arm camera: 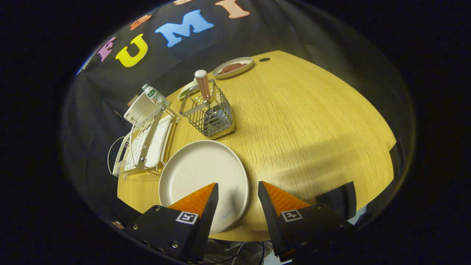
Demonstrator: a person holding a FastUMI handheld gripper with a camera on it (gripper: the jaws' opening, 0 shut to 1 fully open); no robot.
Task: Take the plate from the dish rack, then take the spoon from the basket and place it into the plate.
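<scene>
The gripper (238,189) hangs above the near edge of the table (312,121) with its fingers spread apart and nothing between them. One finger overlaps the near part of the plate (202,173); the other sits over bare wood beside the plate's rim. The plate lies flat on the table, out of the dish rack (141,147), which stands just beside it and touches or nearly touches its far-left rim.

Beyond the plate stands the wire basket (211,116), and the spoon (203,86) leans upright in it, its pale handle rising clear above the rim. A bottle (154,96) lies behind the rack, and a small dish (233,67) sits well beyond the basket.

The plate step looks done, so the spoon is next. To do it well, the fingers should travel over the plate, stay wide open, and come down around the exposed handle above the wire rim, not into the mesh. Closing squarely across the handle, then lifting straight up, should keep the light basket from tipping or dragging.
</scene>
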